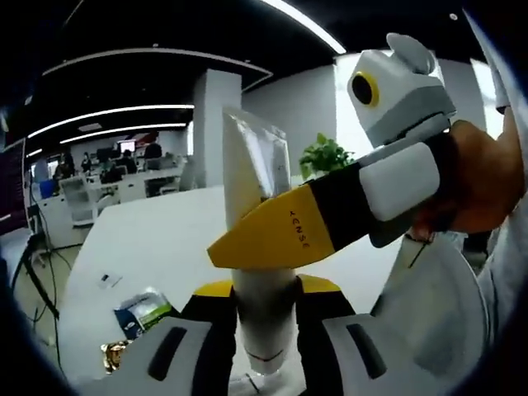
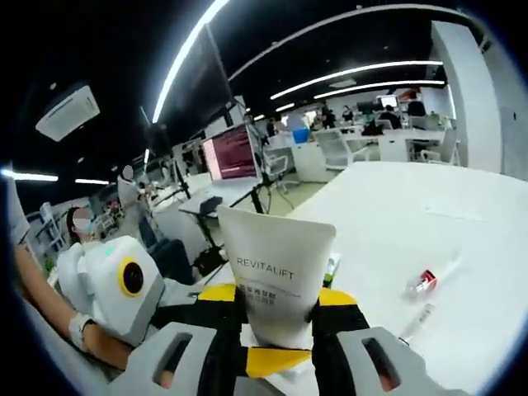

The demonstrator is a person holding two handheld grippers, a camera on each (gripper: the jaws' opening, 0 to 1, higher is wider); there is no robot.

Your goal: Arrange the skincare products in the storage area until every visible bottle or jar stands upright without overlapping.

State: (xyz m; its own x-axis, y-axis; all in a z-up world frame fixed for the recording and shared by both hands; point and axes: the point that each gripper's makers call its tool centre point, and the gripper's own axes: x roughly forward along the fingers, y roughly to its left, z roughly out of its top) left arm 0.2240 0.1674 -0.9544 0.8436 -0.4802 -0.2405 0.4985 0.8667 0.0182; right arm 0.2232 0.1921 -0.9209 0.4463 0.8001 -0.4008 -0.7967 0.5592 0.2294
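Both grippers' jaws are closed on one white tube [image 1: 262,247]: left gripper [image 1: 266,309] low, right gripper [image 2: 278,318] higher.

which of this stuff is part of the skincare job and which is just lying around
Job:
- white Revitalift tube, gripped by both grippers
- left gripper
- right gripper

Lying about:
- green-and-blue packet on the table
- red-capped item
- potted plant
- monitor

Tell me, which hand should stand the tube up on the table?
Probably left. Its hand-held gripper clamps the tube near the cap end; the right one grips higher, near the crimp, so it could let go.
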